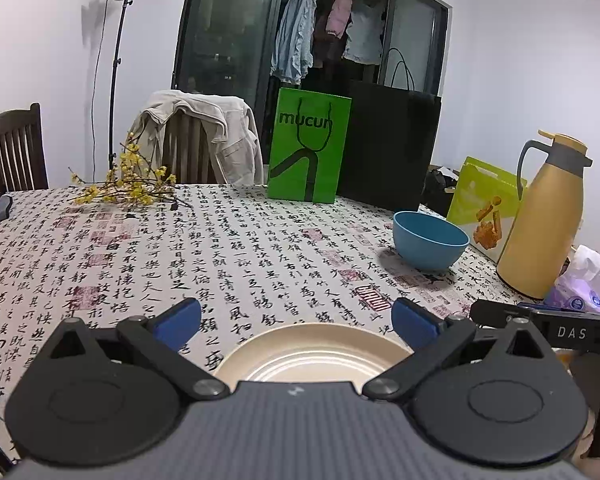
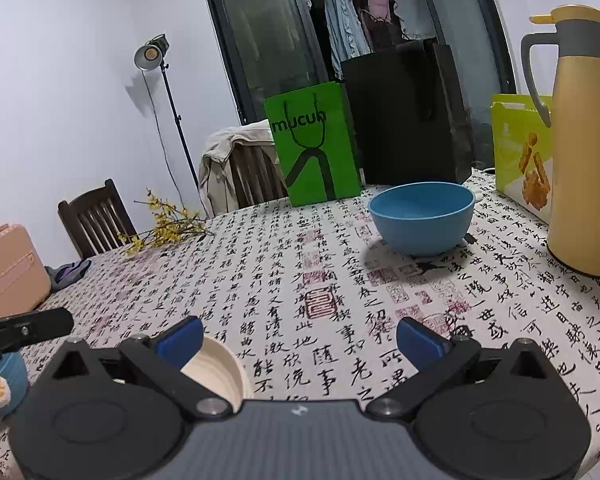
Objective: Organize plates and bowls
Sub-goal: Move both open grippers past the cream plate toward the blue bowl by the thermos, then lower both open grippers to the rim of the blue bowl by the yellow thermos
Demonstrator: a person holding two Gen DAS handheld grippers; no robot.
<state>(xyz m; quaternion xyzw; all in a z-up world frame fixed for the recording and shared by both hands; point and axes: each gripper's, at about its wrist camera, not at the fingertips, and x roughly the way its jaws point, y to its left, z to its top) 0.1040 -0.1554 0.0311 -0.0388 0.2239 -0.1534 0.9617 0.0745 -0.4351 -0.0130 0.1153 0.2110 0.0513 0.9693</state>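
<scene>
A cream plate [image 1: 312, 354] lies on the calligraphy tablecloth just below my left gripper [image 1: 296, 320], which stands open above its far rim with nothing between the blue pads. A blue bowl [image 1: 430, 240] sits upright farther off to the right. In the right wrist view the same blue bowl [image 2: 422, 218] is ahead and slightly right of my right gripper [image 2: 300, 338], which is open and empty. The cream plate [image 2: 216, 368] shows at the lower left, partly hidden behind the left finger. Another blue dish [image 2: 8, 372] peeks in at the left edge.
A tan thermos jug [image 2: 580, 152] and a yellow-green snack box [image 2: 520, 148] stand at the right. A green bag [image 1: 308, 146] and a black bag [image 1: 388, 144] stand at the far edge. Yellow flower twigs [image 1: 128, 188] lie far left. A tissue pack [image 1: 584, 284] is near the jug.
</scene>
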